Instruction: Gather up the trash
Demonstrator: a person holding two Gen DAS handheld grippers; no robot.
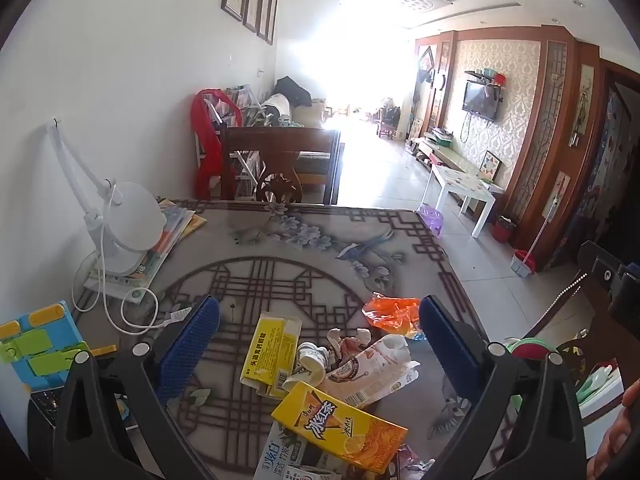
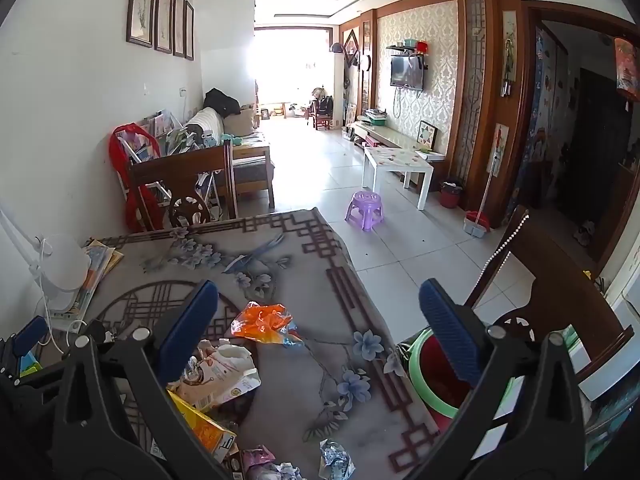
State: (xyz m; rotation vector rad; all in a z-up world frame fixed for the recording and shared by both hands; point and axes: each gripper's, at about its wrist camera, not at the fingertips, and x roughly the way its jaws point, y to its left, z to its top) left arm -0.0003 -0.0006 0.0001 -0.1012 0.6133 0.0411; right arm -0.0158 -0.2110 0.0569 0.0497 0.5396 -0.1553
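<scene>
**Me:** Left wrist cam first. My left gripper [image 1: 319, 334] is wide open w/ nothing in it. It hangs over the trash pile on the table [image 1: 304, 248]. Between the blue fingers [image 1: 188, 344] I see a yellow box [image 1: 272, 350], a crushed white cup [image 1: 314, 360], a pinkish carton [image 1: 370, 370] and a yellow tea carton [image 1: 340, 428] closest to me. An orange wrapper [image 1: 390, 314] sits a bit further back, near the right finger.

**Helper:** And the other one?

**Me:** Right gripper [image 2: 318, 330] is wide open too, empty. It's out by the table's right edge. The orange wrapper [image 2: 262, 322] is just past the left finger. Down off the edge there's a bin w/ a green rim [image 2: 424, 388], red inside. It's touching nothing I can see, just sitting low beside the table.

**Helper:** So what step are we at?

**Me:** I think we're at the start of a grab. Nothing picked yet, lots still on the table. Can't tell if the bin has stuff in it already.

**Helper:** Next move?

**Me:** Prob. go down w/ the left one on one piece, like the yellow box, and squeeze. The pieces lie on top of each other, so I'd need to pinch only one edge. Then carry it right and drop it in the bin. The wrapper looks thin and crinkly, so it may slip.
</scene>
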